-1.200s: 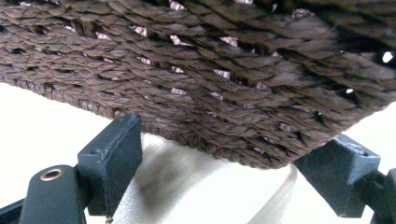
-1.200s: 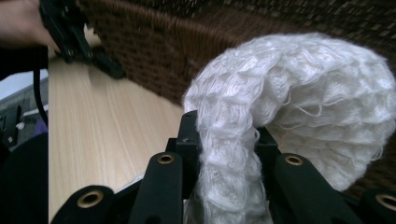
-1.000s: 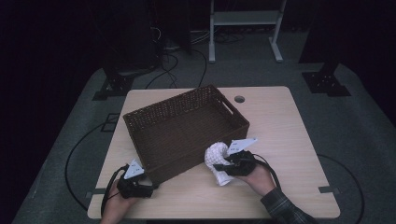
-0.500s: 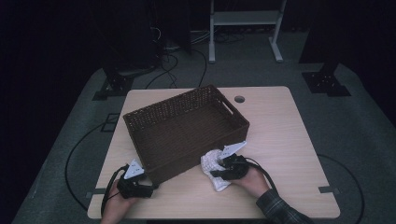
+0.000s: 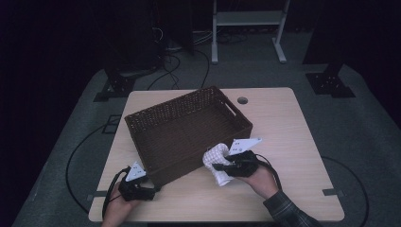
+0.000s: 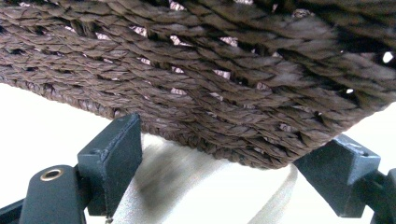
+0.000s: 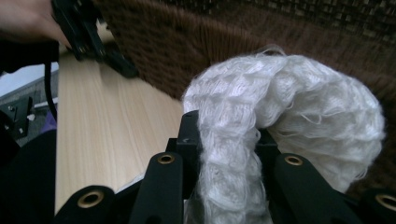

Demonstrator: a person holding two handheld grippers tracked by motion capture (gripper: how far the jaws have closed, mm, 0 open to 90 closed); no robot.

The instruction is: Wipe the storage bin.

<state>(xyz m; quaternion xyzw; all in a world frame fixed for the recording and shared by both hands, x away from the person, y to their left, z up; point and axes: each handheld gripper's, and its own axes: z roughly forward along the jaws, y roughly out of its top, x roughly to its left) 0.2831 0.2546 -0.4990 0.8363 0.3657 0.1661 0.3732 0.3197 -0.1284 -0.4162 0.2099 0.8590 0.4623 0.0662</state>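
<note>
In the high view, a brown wicker basket (image 5: 187, 130) sits slanted on the wooden table (image 5: 293, 142). The right gripper (image 5: 218, 166) is just beside the basket's near wall, at its right end, and pinches a white cloth (image 5: 216, 163) that hangs bunched from its tip down to the tabletop. The left gripper (image 5: 152, 190) rests low on the table at the basket's near left corner, held by a hand (image 5: 116, 208). In the left gripper view, the jaws stand wide apart, released, one to each side of the basket's (image 6: 224, 84) woven bottom corner, which fills the space just ahead of them; pale table shows beneath. In the right gripper view, the jaws are clenched on the cloth (image 7: 285, 121), whose knitted folds bulge up and over them, close against the basket's wall (image 7: 196, 42); the left gripper (image 7: 126, 70) shows farther off at the upper left, above the table (image 7: 112, 121).
</note>
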